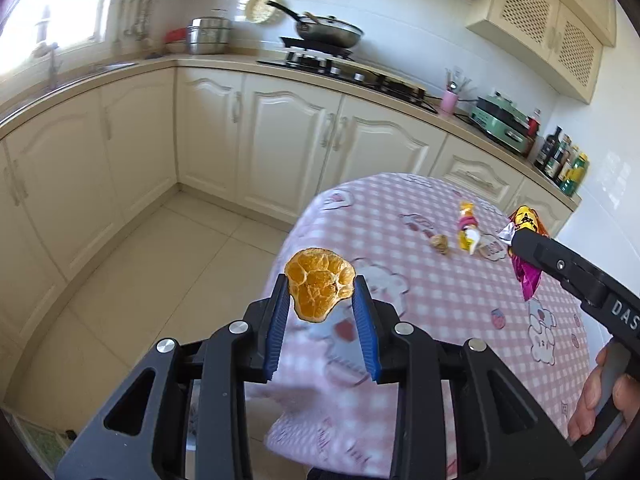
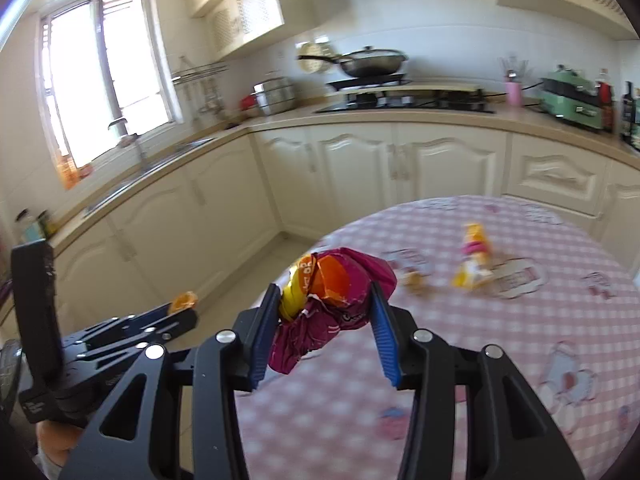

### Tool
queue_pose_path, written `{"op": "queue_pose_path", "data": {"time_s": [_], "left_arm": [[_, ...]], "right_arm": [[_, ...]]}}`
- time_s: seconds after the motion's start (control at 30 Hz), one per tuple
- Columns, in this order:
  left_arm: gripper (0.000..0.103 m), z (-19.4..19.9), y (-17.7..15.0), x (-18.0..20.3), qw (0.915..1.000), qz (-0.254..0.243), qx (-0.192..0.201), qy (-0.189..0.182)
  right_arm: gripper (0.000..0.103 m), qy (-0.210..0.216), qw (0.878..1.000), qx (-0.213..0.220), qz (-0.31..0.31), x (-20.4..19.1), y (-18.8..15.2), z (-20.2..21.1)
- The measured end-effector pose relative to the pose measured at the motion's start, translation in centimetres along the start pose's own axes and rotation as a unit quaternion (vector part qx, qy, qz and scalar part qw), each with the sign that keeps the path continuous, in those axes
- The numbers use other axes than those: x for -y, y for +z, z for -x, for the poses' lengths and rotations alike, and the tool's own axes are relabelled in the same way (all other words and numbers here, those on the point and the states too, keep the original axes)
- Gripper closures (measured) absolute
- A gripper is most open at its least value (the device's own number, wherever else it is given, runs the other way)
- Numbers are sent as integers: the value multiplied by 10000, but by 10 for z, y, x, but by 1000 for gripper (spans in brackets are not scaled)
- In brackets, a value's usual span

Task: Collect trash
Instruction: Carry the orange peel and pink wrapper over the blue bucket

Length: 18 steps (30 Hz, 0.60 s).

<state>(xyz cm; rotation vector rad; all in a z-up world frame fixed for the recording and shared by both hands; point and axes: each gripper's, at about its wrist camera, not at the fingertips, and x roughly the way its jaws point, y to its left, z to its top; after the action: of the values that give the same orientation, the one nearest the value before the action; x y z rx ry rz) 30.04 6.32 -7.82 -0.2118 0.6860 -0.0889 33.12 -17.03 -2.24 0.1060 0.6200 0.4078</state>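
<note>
Left wrist view: nearest to us is our left gripper [image 1: 321, 300], its blue pads [image 1: 280, 320] pinched on an orange peel [image 1: 320, 290] held up in the air, over the near edge of the table [image 1: 420, 300] w/ the tile floor [image 1: 140, 280] behind. The table wears a pink checked cloth w/ cartoon prints. Farther out on the cloth lie a yellow wrapper [image 1: 467, 230] and, just beside it to the left, a small brown scrap [image 1: 439, 243]. At right our right gripper [image 1: 520, 252] reaches in, clamped on a crumpled purple wrapper [image 1: 527, 276]; a hand [image 1: 600, 396] grips its handle at bottom right.

Right wrist view: closest is our right gripper [image 2: 326, 312], fingers part-closed and squeezing the purple wrapper [image 2: 340, 300], which has orange and yellow patches; it's off the cloth, above the table [image 2: 480, 360] edge. Yellow wrapper [image 2: 474, 260] and brown scrap [image 2: 414, 280] sit blurred mid-table, near each other. At left, lower down, the left gripper [image 2: 180, 312] shows w/ the orange peel [image 2: 183, 301] at its tip. Kitchen counter [image 2: 280, 124] and cabinets behind.
</note>
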Motion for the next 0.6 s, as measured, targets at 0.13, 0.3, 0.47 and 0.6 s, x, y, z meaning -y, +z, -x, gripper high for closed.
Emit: {"op": "queue_pose_path", "data": {"time_s": [0.13,0.3,0.47,0.6], "left_arm": [[73,24,-17,-41,9994,259,29,233],[73,37,-37,-89,9968,628,-5,493],[73,31,-59,-126,9931,932,-189,687],[73,14,-79,-158,9877,1231,-481,832]], "right_arm": [[59,439,9987,-204,186,-53,-11,-18],[59,874,9932,-603,484,-119,-34,-49],[59,1038,9872,-1000,680,-164,-63,-83],[59,1063,9821,-1327,809,-188,-86,-112]]}}
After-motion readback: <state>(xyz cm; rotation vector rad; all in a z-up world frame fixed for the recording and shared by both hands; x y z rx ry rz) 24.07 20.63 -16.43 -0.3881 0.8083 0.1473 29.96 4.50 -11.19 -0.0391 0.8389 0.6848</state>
